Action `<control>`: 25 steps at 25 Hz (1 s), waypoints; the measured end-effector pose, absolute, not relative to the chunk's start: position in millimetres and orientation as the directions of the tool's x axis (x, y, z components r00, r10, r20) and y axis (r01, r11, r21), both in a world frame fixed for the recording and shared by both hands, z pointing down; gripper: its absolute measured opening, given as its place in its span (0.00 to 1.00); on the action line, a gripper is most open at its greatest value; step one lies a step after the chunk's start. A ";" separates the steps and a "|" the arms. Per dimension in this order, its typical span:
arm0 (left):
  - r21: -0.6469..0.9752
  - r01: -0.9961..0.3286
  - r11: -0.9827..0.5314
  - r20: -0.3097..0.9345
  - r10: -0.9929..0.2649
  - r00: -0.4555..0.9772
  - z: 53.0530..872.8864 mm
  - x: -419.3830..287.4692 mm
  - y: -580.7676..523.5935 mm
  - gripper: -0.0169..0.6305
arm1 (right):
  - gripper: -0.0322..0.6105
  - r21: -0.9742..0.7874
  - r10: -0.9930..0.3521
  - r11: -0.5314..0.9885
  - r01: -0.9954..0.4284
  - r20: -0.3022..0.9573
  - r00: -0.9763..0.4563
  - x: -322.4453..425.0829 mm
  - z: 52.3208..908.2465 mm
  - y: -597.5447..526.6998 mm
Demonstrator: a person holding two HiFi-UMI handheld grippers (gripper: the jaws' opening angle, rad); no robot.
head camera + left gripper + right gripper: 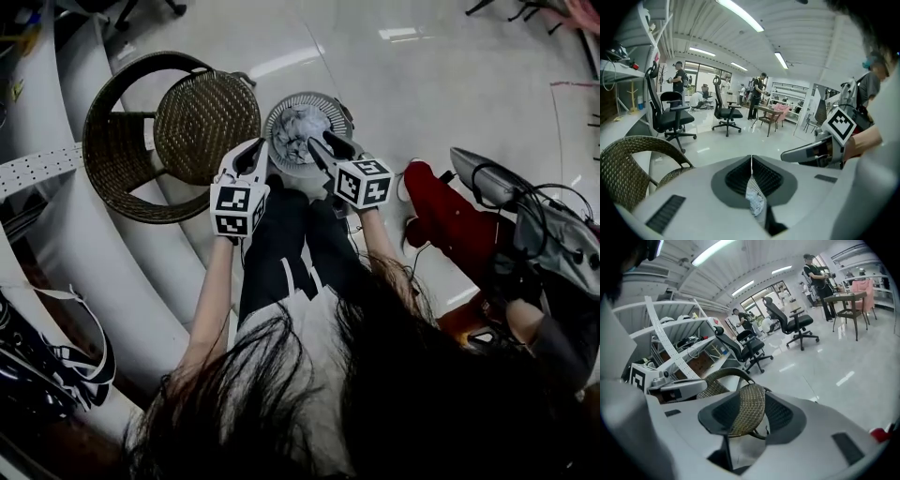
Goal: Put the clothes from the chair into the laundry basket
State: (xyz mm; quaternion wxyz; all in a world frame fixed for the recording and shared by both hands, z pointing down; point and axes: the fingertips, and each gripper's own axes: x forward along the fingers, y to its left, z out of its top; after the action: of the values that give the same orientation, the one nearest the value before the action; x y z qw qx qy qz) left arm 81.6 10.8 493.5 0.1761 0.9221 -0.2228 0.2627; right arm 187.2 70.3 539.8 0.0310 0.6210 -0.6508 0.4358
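- Shiny pale floor (422, 84) is stretching across the room, and office chairs (670, 117) are standing far behind on it.
- The laundry basket (330, 99) is standing on the floor just beside the wicker chair (169, 131), in front of the person's legs (281, 244).
- The clothes (298, 131), grey and white, are lying crumpled inside the basket.
- The left gripper (255, 150) is hanging over the near left edge of the basket. Its jaws are meeting at the tips and are holding nothing.
- The right gripper (321, 142) is hanging over the near right edge. Its jaws are standing partly apart with nothing gripped, and only the wicker chair is showing through the gap, well behind.
- Both grippers are pointing forward and down.
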 end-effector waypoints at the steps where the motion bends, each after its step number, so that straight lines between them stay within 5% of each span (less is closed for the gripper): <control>1: 0.208 -0.501 -0.840 0.554 -0.321 0.768 485.3 78.9 16.3 0.06 | 0.32 -0.529 -0.798 -0.145 -0.836 0.562 -0.217 186.2 526.0 73.8; 25: 0.167 -0.430 -0.887 0.434 -0.325 0.840 354.7 76.4 87.3 0.06 | 0.23 -0.520 -0.939 -0.028 -0.853 0.307 -0.156 182.7 336.6 139.5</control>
State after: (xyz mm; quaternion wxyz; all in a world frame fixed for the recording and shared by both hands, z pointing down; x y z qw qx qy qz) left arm 76.4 87.3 354.7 0.1299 0.9504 -0.1985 0.2013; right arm 182.7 139.5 336.6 -0.0687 0.6460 -0.6936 0.3112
